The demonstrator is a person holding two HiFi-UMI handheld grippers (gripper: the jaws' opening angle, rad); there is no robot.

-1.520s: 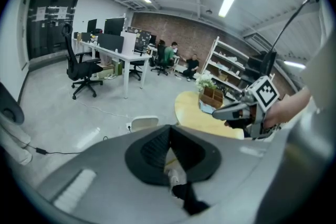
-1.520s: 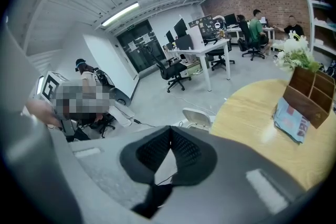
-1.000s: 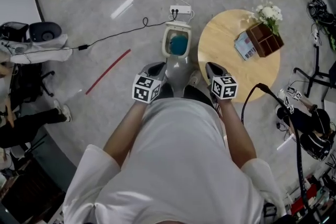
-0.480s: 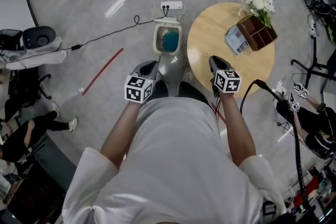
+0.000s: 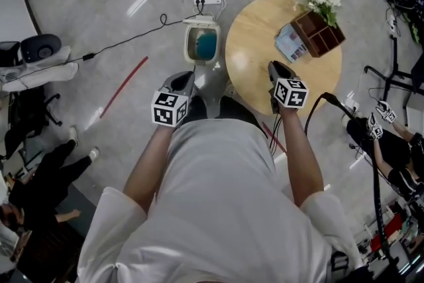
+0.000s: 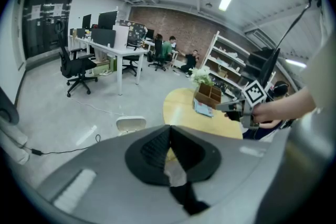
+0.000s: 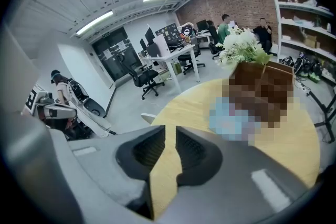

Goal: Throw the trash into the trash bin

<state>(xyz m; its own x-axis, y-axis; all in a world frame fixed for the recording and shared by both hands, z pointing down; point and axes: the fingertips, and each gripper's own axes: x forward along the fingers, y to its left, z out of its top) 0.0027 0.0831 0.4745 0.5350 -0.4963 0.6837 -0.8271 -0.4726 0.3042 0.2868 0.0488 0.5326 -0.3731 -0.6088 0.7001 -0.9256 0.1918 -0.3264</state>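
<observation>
Right gripper [image 5: 275,67] is out over the bench's [image 5: 258,43] near edge, jaws just opening to a narrow gap with nothing in it. Left gripper [image 5: 180,80] hangs over the floor [image 5: 99,23], jaws pressed together. The bin [image 5: 189,44] stands open on the floor just beside the bench's left edge, blue inside.

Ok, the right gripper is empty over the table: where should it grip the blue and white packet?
Probably its near edge, coming from the person's side. The packet lies flat with the wooden box right beside its far side, so the near edge looks freest for the right gripper to pinch.
</observation>
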